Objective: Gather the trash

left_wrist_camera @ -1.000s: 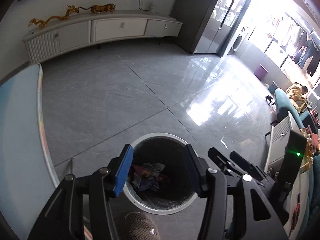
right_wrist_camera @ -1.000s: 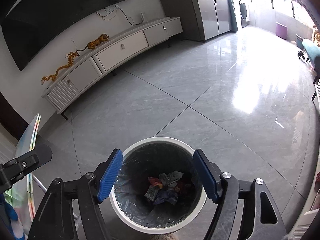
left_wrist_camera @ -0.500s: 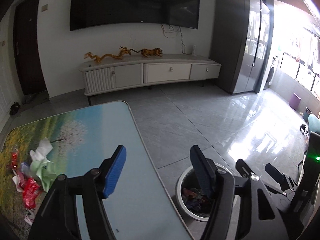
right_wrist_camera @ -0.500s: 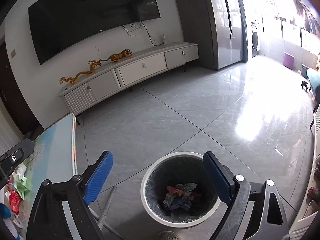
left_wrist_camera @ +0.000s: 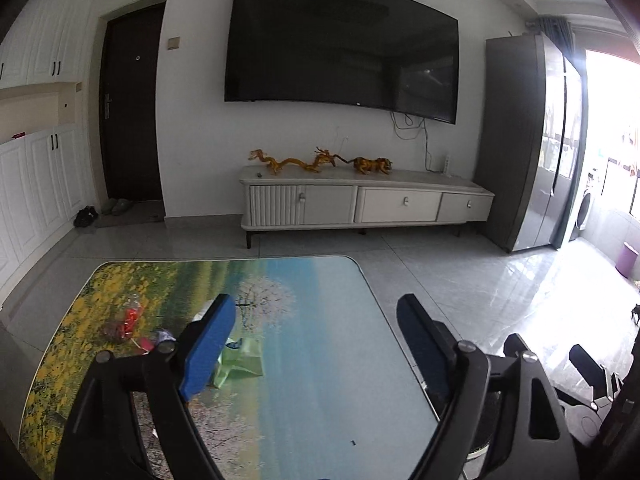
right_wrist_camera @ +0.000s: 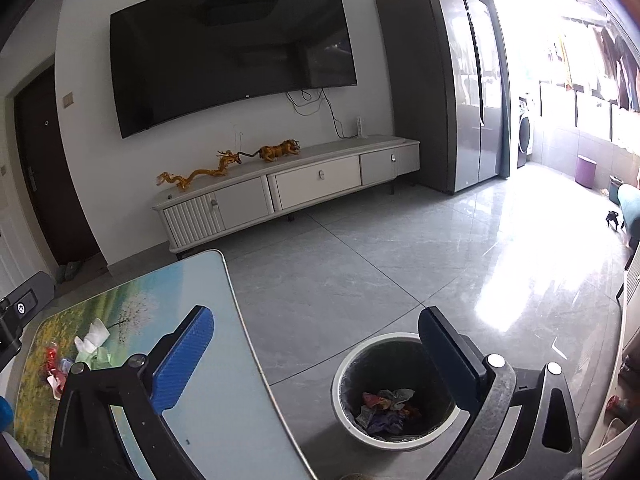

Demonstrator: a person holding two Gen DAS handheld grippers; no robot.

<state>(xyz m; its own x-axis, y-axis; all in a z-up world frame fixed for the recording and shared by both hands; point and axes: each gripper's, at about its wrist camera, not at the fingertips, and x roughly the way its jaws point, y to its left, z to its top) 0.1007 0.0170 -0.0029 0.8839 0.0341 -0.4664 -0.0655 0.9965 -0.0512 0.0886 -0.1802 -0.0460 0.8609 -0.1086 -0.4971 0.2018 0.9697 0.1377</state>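
Left tongs (left_wrist_camera: 316, 344) and right tongs (right_wrist_camera: 316, 360) both gape wide, empty.

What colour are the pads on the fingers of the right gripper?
Blue. The right wrist view shows it best: the pad on the right gripper is clearly blue.

Crumpled wrappers and tissue (left_wrist_camera: 236, 354) strewn on the table's left side — more trash (right_wrist_camera: 386, 410) in the bin (right_wrist_camera: 340, 376)

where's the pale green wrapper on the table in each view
Left wrist: pale green wrapper lies left of centre on the table, just right of the left tool's blue finger.
Right wrist: pale green wrapper sits at far left, under the white tissue.
Shared landmark: the wall TV.
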